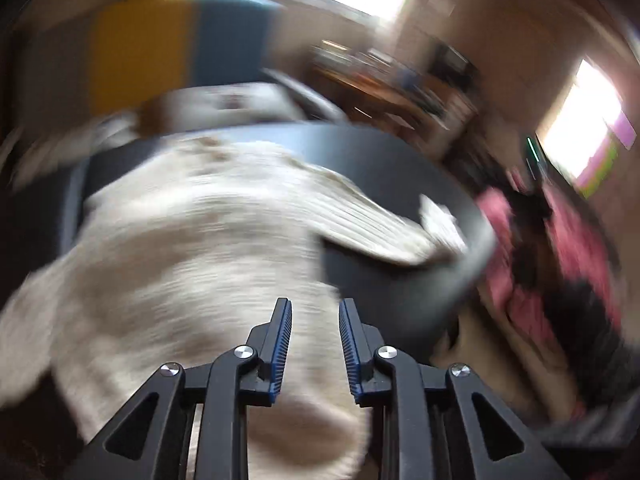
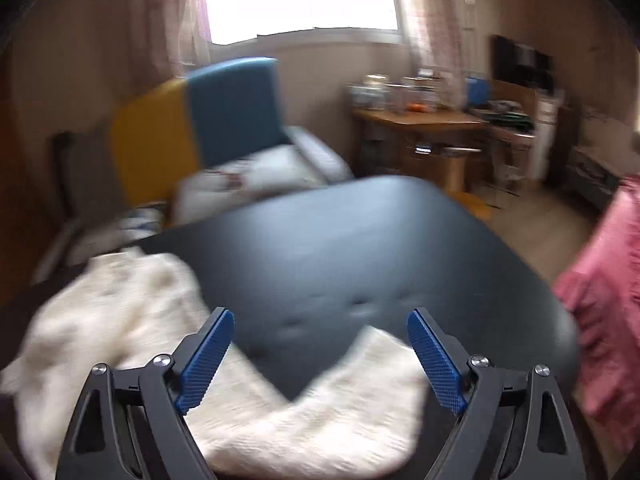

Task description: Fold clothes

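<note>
the dark table (image 2: 360,248) fills the middle of my right wrist view and curves across the centre of my left one, both frames smeared with motion blur. on it lies the cream knit garment (image 1: 192,248), covering the centre and lower left of the left view, with one sleeve (image 1: 372,224) stretched toward the right edge of the tabletop. in the right view the same garment sits at lower left and runs along the bottom of the frame under my fingers. a pink cloth (image 2: 604,300) hangs at the right edge. a yellow and blue chair (image 2: 200,128) stands upper left, beyond the table. my right gripper (image 2: 320,356) is spread wide above the fabric, holding nothing. my left gripper (image 1: 315,344) shows a narrow gap between its pads, over the knit; nothing is pinched there.
</note>
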The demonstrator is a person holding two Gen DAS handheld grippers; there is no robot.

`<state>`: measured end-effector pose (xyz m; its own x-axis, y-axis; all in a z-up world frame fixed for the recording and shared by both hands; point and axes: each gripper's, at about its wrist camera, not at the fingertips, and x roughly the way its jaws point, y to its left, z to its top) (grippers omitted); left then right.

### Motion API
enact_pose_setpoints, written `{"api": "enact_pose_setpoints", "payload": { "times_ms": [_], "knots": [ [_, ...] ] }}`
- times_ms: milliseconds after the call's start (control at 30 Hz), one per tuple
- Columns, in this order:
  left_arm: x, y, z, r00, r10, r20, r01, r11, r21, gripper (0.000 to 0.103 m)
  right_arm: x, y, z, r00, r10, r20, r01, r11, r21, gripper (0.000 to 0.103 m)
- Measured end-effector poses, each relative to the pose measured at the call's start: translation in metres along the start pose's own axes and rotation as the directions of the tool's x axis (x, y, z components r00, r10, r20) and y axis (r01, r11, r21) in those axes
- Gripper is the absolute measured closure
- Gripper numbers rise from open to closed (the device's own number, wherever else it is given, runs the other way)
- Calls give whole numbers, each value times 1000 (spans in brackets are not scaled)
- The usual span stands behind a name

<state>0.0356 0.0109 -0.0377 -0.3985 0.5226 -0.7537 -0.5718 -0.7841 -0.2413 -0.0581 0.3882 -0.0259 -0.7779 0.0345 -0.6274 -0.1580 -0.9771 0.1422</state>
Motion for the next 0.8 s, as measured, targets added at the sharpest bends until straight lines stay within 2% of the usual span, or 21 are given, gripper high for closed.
{"api": "enact_pose_setpoints", "payload": {
  "times_ms": [100,200,233,300,367,433,467,500,533,567,600,633,667,700,733,767,800],
  "knots": [
    [42,-32,-2,989,35,-143,-14,989,148,78,-11,25,-23,989,142,-37,-142,990,-4,11],
    [79,-43,-8,954,120,-273,-51,968,248,77,-7,39,-50,973,211,-88,-211,977,11,11],
    [89,-45,-12,939,180,-292,-94,954,286,77,-4,45,-58,967,232,-106,-232,973,17,11],
    [109,-47,-19,893,335,-300,-214,903,372,77,1,56,-75,951,274,-142,-273,962,28,11],
    [120,-43,-23,856,408,-317,-271,877,397,72,6,67,-92,933,315,-176,-313,949,42,11],
    [116,-39,-19,866,399,-302,-275,884,378,76,11,78,-109,911,355,-210,-352,934,56,11],
    [114,-35,-17,874,381,-302,-271,897,350,82,14,83,-116,900,372,-226,-368,928,63,11],
    [109,-26,-14,890,341,-303,-254,922,293,94,17,84,-117,901,363,-236,-360,931,58,11],
    [103,-17,-10,905,301,-301,-235,943,235,99,21,86,-118,906,345,-244,-345,938,45,11],
    [95,-6,-5,926,239,-291,-200,967,157,100,25,88,-118,911,326,-250,-330,944,30,11],
    [78,11,4,959,124,-254,-120,992,30,101,28,90,-116,919,306,-249,-313,950,13,11],
    [63,25,12,978,23,-205,-39,996,-75,101,31,91,-114,926,285,-248,-295,955,-5,11],
    [48,34,17,988,-55,-147,35,990,-133,101,36,91,-110,932,263,-248,-277,961,-22,11],
    [27,44,25,987,-147,-62,133,974,-186,101,42,92,-106,939,240,-247,-257,965,-40,11],
    [5,55,33,973,-229,31,230,947,-225,101,50,93,-104,946,206,-252,-228,971,-64,11],
    [-19,64,40,950,-288,119,309,920,-241,101,57,94,-102,951,171,-257,-199,976,-87,11],
    [-34,70,43,931,-323,169,358,901,-245,101,67,93,-101,954,133,-269,-167,980,-105,11]
  ]
}}
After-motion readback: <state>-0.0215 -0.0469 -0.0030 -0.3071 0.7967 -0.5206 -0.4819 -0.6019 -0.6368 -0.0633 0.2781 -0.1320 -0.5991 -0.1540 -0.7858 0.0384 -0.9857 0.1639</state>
